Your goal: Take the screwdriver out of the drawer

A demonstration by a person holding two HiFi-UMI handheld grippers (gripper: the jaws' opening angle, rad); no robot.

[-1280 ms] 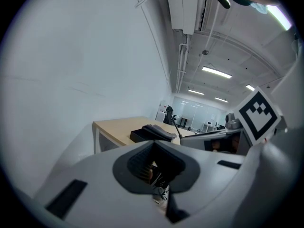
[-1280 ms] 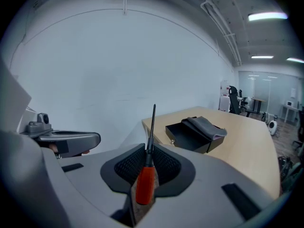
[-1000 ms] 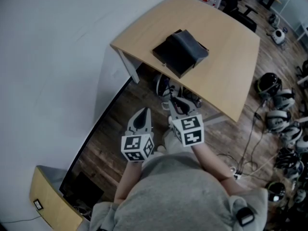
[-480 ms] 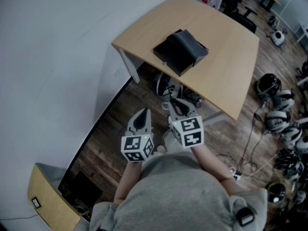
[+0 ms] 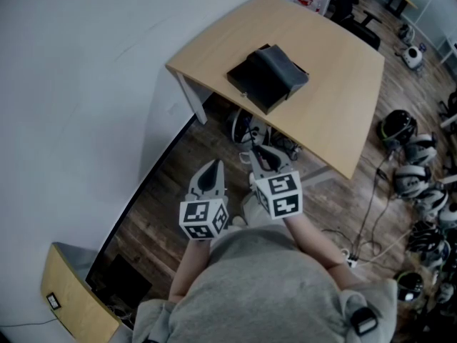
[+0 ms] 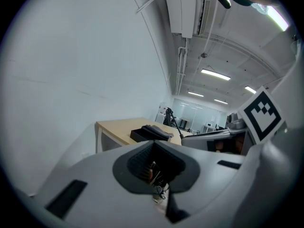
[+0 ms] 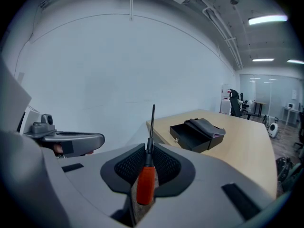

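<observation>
The red-handled screwdriver (image 7: 147,175) stood clamped in the right gripper's (image 7: 148,161) jaws at lower centre, shaft up, well apart from the black drawer (image 7: 194,133) on the table (image 7: 247,146). The left gripper (image 6: 154,169) had its jaws together, empty. Marker cubes (image 5: 204,219) bore only black squares. Open wooden floor (image 5: 178,184) lay before the table's edge.

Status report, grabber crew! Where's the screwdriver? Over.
Right gripper shut on screwdriver. Left gripper shut, empty. Black drawer on table ahead. Nothing blocking.

Red-handled screwdriver (image 7: 147,177) upright between fingers (image 7: 170,167) of right gripper (image 7: 149,156); black drawer (image 7: 190,137) on table (image 7: 244,144) beyond.
</observation>
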